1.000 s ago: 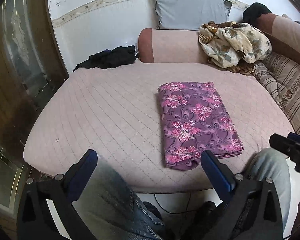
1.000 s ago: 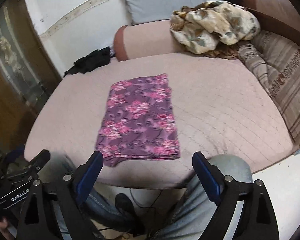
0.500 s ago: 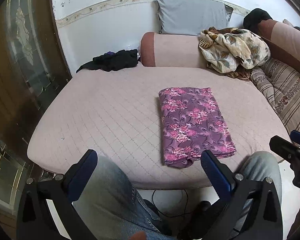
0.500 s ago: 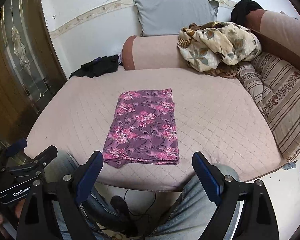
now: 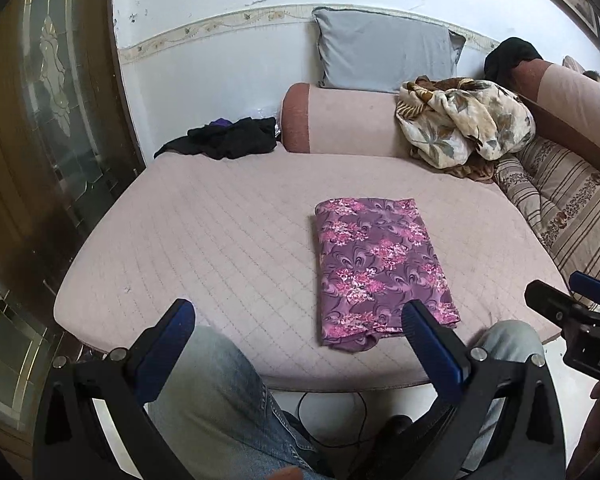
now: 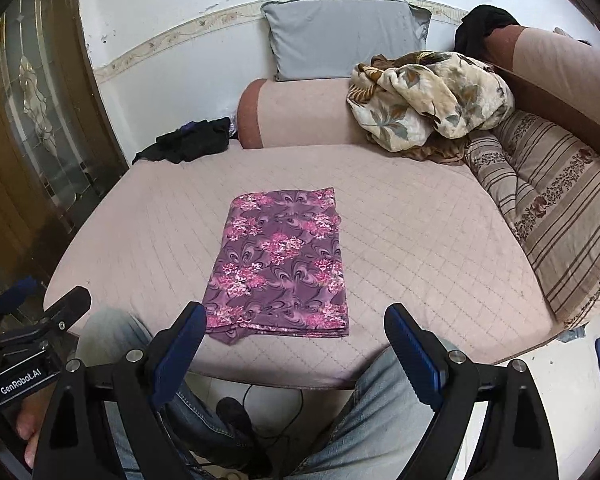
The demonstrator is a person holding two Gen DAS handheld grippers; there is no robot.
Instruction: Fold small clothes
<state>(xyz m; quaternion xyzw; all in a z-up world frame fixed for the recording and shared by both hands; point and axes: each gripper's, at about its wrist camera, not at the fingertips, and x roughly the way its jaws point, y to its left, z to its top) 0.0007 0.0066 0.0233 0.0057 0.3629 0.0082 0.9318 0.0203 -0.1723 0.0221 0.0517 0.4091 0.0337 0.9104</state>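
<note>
**Both hand-held grippers wide open, held low over the knees**

The left hand-held gripper [image 5: 298,334] has its blue-padded fingers [image 5: 164,346] spread wide apart, holding nothing, above the person's left knee in jeans. The right hand-held gripper [image 6: 296,338] is likewise spread wide and holding nothing, its fingers [image 6: 414,354] over the right knee. Each gripper shows at the near edge of the other's view.
</note>
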